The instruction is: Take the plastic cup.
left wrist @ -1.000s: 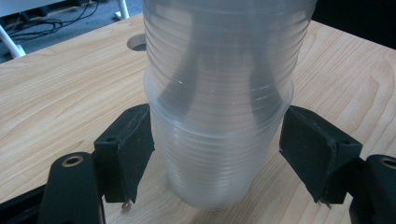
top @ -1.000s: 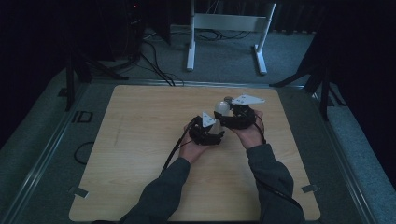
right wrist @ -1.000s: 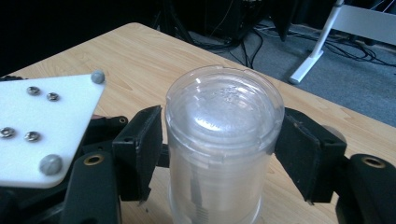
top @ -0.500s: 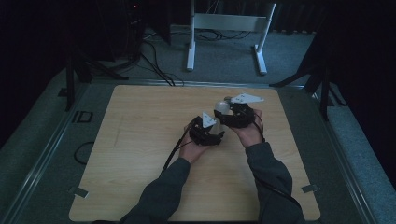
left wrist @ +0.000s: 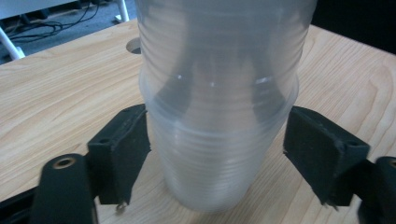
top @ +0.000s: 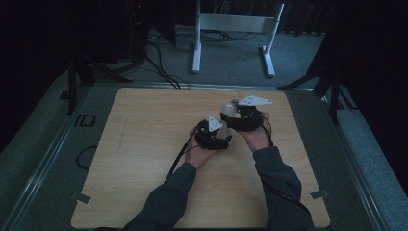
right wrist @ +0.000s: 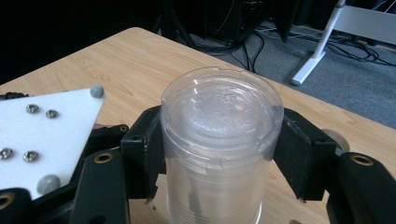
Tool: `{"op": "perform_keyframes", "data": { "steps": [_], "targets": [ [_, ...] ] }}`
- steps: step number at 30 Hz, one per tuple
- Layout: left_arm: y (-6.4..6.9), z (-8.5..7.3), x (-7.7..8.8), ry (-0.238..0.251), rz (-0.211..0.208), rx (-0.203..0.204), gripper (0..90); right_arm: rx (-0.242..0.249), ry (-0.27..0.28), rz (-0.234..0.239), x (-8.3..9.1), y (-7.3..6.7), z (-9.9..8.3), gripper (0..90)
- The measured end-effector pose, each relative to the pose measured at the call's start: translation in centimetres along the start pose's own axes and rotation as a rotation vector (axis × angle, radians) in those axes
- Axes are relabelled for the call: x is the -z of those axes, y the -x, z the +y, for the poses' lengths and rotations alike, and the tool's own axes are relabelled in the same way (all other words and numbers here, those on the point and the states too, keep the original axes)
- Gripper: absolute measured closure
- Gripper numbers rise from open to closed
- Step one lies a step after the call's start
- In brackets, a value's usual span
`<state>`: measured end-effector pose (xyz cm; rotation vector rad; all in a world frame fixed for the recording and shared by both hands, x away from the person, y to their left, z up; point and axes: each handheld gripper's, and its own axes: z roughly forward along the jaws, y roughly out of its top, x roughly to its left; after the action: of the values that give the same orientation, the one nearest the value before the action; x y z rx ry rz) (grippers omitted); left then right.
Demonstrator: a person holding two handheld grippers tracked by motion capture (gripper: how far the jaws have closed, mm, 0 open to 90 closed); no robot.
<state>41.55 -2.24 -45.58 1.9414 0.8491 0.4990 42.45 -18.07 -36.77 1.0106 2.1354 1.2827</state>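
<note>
Clear plastic cups [top: 227,109], nested one in another, are held above the middle of the wooden table [top: 144,144] between both hands. My right gripper [right wrist: 217,149] has closed in and is shut on the clear cup [right wrist: 219,135], a pad pressed on each side. My left gripper [left wrist: 217,140] has just been opening. The narrower nested end of the cups [left wrist: 215,154] stands between its jaws, the left pad [left wrist: 126,149] at the wall and a gap at the right pad [left wrist: 322,149]. In the high view the left gripper [top: 219,134] sits just nearer the person than the right gripper [top: 233,115].
A white desk frame [top: 231,24] and cables [top: 159,57] lie on the floor beyond the table's far edge. A round hole [left wrist: 133,45] shows in the tabletop. Bits of tape [top: 79,197] mark the near corners. Dark stands [top: 72,72] flank the table.
</note>
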Motion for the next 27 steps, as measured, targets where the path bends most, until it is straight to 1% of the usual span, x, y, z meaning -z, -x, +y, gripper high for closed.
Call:
{"op": "perform_keyframes", "data": {
  "steps": [2, 4, 5, 10, 14, 18, 27],
  "targets": [
    [-0.05, 0.13, -0.09, 0.013, -0.006, 0.013, 19.1, -0.009, 0.002, 0.003, -0.06, -0.01, -0.11, 38.2],
    [-0.04, 0.17, -0.15, 0.019, -0.002, 0.015, 18.8, -0.012, 0.002, 0.006, -0.06, -0.01, -0.13, 38.3],
    [-0.08, 0.23, -0.33, 0.02, -0.005, 0.028, 18.8, -0.013, 0.002, 0.008, -0.05, 0.0, -0.13, 38.3],
    [-0.02, 0.28, -0.57, 0.03, 0.008, 0.021, 20.1, -0.02, 0.004, 0.016, -0.06, 0.01, -0.11, 38.5],
    [0.1, 0.24, -0.59, 0.032, 0.024, 0.008, 20.6, -0.018, 0.002, 0.018, -0.04, 0.09, -0.1, 38.4],
    [0.18, 0.21, -0.56, 0.037, 0.028, 0.004, 21.0, -0.017, 0.007, 0.015, 0.07, 0.13, -0.02, 38.4],
    [0.18, 0.16, -0.57, 0.033, 0.028, 0.005, 21.1, -0.011, 0.011, 0.01, 0.14, 0.12, 0.13, 38.4]
  ]
}}
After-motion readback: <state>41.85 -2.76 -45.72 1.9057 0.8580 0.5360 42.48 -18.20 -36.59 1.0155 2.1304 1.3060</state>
